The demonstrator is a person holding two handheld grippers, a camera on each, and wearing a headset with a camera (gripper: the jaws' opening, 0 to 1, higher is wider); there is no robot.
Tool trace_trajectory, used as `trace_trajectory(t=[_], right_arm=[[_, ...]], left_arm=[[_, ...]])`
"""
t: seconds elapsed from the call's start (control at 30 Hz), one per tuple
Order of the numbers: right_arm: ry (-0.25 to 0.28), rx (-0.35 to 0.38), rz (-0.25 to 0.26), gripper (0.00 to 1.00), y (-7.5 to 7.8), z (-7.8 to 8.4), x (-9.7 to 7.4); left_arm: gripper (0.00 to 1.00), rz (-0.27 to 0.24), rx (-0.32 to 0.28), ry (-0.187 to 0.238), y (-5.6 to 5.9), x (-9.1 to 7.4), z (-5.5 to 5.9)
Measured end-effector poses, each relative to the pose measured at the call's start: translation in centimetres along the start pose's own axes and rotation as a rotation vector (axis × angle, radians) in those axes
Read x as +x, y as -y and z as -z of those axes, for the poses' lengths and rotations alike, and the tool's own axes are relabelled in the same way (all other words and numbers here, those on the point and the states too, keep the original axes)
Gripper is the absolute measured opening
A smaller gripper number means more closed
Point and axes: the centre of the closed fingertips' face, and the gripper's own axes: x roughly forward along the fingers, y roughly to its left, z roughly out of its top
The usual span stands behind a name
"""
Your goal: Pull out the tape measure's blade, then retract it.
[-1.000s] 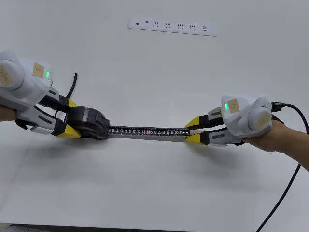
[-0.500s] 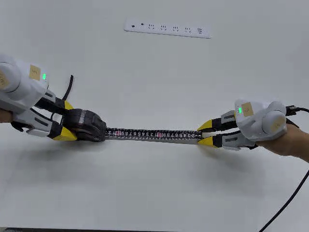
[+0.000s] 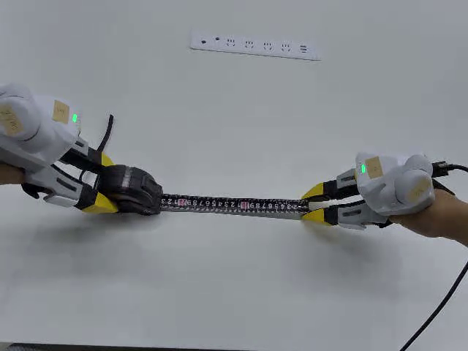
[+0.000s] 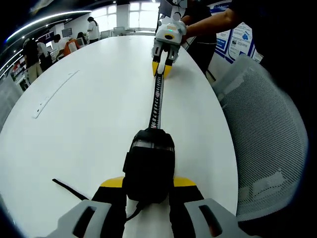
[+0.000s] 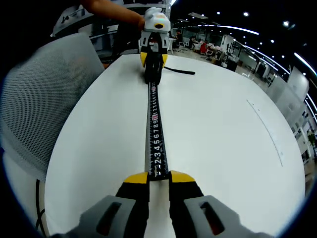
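White left tool [image 3: 110, 183], right tool [image 3: 308, 205], yellow tips [image 3: 316, 192], green lights [image 3: 75, 118], black cables [image 3: 439, 307]

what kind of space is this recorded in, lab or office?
Probably an open-plan office: long white table with a power strip, a grey mesh chair beside it, and people under ceiling lights behind.

The black tape measure [image 3: 131, 189] has its dark numbered blade [image 3: 234, 205] extended straight to the right.
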Motion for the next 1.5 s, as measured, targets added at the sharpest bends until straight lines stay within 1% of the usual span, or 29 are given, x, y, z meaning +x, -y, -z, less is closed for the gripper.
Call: trace_trajectory(t=[0.1,0.27,0.4,0.53,0.7,0.97,1.17,1.3,1.37,1.5], right_arm=[[-0.013,0.0,-0.007,0.13,0.0,0.1,0.0],[-0.037,-0.021,-0.019,0.13,-0.3,0.2,-0.1],[-0.043,-0.026,-0.02,0.13,-0.2,0.4,-0.2],[-0.051,-0.02,-0.021,0.14,-0.1,0.4,-0.2],[-0.061,-0.03,-0.02,0.15,0.0,0.3,-0.1],[-0.061,-0.028,-0.014,0.2,0.3,0.2,-0.2],[-0.061,-0.014,-0.001,0.24,0.5,0.5,-0.6],[-0.058,0.011,0.009,0.28,0.4,0.5,-1.1],[-0.058,0.018,0.014,0.3,0.4,0.6,-1.3],[-0.054,0.046,0.027,0.34,0.4,0.8,-1.7]], left_arm=[[0.3,0.004,0.0,-0.009,0.0,0.0,0.0],[0.3,0.01,0.0,-0.016,0.1,0.0,-0.1],[0.3,0.018,0.003,-0.023,0.1,0.0,-0.1],[0.31,0.021,0.0,-0.022,0.1,0.1,-0.1],[0.31,0.02,-0.004,-0.016,0.0,0.1,-0.1],[0.31,0.008,-0.008,-0.011,0.0,-0.1,-0.1],[0.33,-0.015,-0.028,0.005,-0.2,-0.6,0.1],[0.37,-0.03,-0.05,0.022,0.0,-0.9,0.2],[0.38,-0.039,-0.067,0.038,-0.1,-1.2,0.3],[0.41,-0.057,-0.095,0.063,0.2,-1.4,0.5]])
